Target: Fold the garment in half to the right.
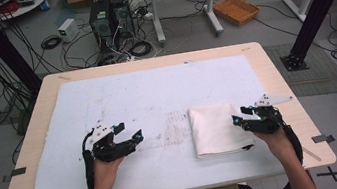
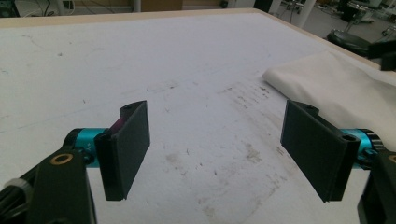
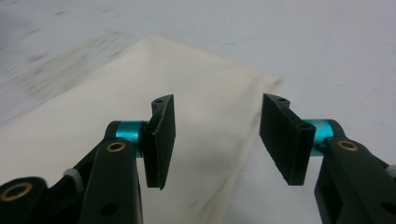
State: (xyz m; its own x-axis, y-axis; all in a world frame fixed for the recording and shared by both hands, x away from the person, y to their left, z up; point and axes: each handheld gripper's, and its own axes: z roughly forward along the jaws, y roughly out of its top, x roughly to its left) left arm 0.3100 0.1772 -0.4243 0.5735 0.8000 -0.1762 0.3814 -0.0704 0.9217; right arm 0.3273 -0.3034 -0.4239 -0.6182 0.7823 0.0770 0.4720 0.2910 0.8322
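A folded cream cloth [image 1: 214,129] lies flat on the white mat [image 1: 147,97], right of centre. My right gripper [image 1: 237,118] stands open at the cloth's right edge, its jaws low over the fabric [image 3: 140,107] with nothing between them. In its own view the right gripper [image 3: 217,140] straddles the cloth's folded edge. My left gripper [image 1: 138,137] rests open on the bare mat to the left, well apart from the cloth. From the left gripper view the left gripper [image 2: 215,154] frames a stained patch of mat, with the cloth [image 2: 336,79] off to the right.
The mat covers most of a wooden table [image 1: 29,125]. Grey smudges [image 1: 176,126] mark the mat between the grippers. Beyond the table are computers and cables [image 1: 111,27], a wicker basket [image 1: 236,9] and black frame posts [image 1: 317,6] on the floor.
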